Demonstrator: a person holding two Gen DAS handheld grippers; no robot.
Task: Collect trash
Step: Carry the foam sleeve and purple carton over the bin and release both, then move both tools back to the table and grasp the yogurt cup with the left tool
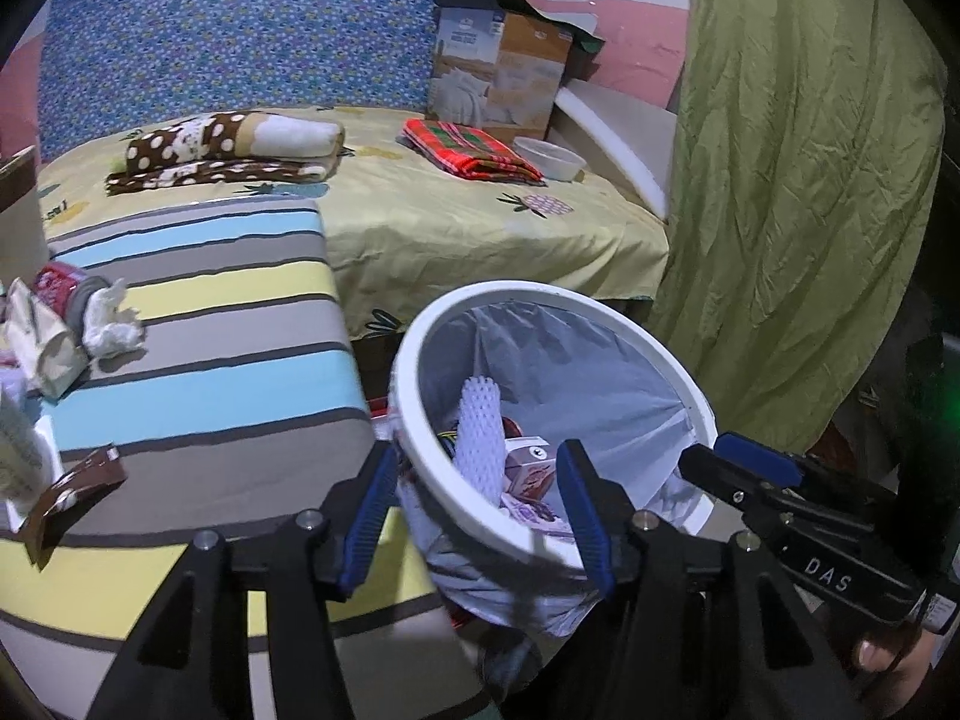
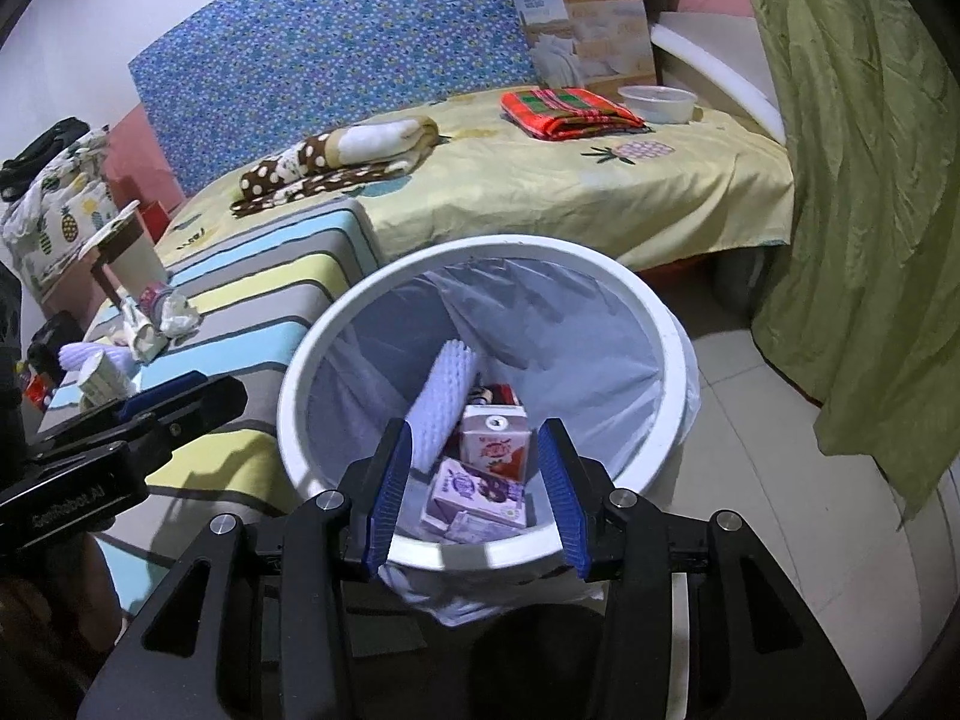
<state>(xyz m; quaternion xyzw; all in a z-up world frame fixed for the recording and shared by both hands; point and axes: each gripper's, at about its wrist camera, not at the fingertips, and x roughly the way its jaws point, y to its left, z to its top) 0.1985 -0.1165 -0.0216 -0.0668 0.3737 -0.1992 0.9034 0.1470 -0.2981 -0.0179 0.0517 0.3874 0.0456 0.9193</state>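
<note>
A white-rimmed trash bin (image 1: pixel 543 299) (image 2: pixel 480 249) with a pale liner stands beside the striped bench. Inside lie a white foam net sleeve (image 2: pixel 444 402), a pink drink carton (image 2: pixel 495 447) and a purple carton (image 2: pixel 474 492). My left gripper (image 1: pixel 478 468) hangs open over the bin's near left rim, nothing between its pads. My right gripper (image 2: pixel 476 456) is open above the bin's near edge, also with nothing in it. Each shows in the other's view, the right gripper (image 1: pixel 723 455) and the left gripper (image 2: pixel 180 399). On the bench lie a crumpled tissue (image 1: pixel 111 324), squashed cartons (image 1: pixel 45 339) and a brown wrapper (image 1: pixel 72 492).
The striped bench (image 1: pixel 228 360) abuts a bed with a yellow sheet (image 1: pixel 456 228) carrying folded blankets, a red plaid cloth (image 1: pixel 474 150), a white bowl (image 1: pixel 552 157) and a cardboard box (image 1: pixel 498 72). A green curtain (image 1: pixel 798 180) hangs right. Tiled floor (image 2: pixel 762 480) lies right of the bin.
</note>
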